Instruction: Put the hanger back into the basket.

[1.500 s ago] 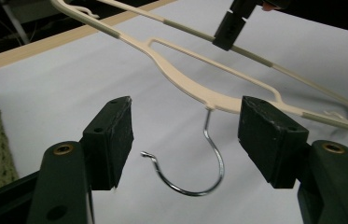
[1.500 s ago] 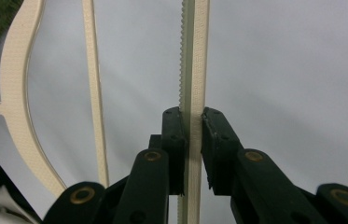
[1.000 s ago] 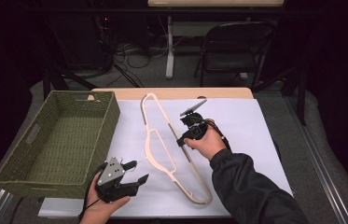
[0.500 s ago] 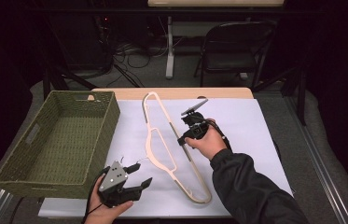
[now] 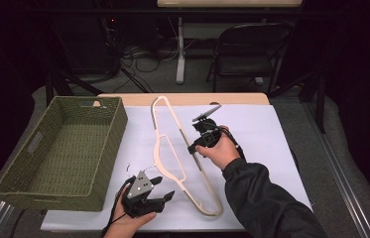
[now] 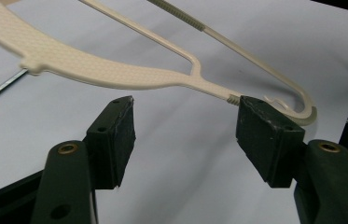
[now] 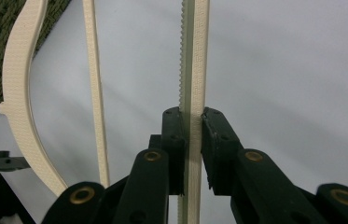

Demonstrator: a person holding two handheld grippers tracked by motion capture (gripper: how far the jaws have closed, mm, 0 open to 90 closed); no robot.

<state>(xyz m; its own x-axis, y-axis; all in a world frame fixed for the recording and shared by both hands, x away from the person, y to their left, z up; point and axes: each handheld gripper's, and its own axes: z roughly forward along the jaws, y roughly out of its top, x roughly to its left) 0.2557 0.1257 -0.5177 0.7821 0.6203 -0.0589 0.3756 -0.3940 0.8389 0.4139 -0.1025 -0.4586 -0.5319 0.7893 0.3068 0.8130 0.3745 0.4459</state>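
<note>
A cream plastic clothes hanger [image 5: 171, 147] lies lengthwise on the white table cover [image 5: 272, 134]. My right gripper [image 5: 195, 148] is shut on the hanger's long straight bar [image 7: 192, 70]; its jaws pinch the bar from both sides. Near the table's front edge, my left gripper [image 5: 165, 189] is open and points toward the hanger's near end. In the left gripper view the hanger's arm [image 6: 115, 74] and its curled end [image 6: 297, 109] lie just beyond the pads [image 6: 115, 135], with nothing between them.
A green woven basket [image 5: 108, 144] stands on the left side of the table, close beside the hanger. A dark chair [image 5: 252, 54] and cables stand on the floor beyond the far edge. The table's right half is bare white cover.
My left gripper has moved toward the table's front edge and turned slightly. The right gripper has stayed clamped on the hanger bar, and the hanger has not shifted.
</note>
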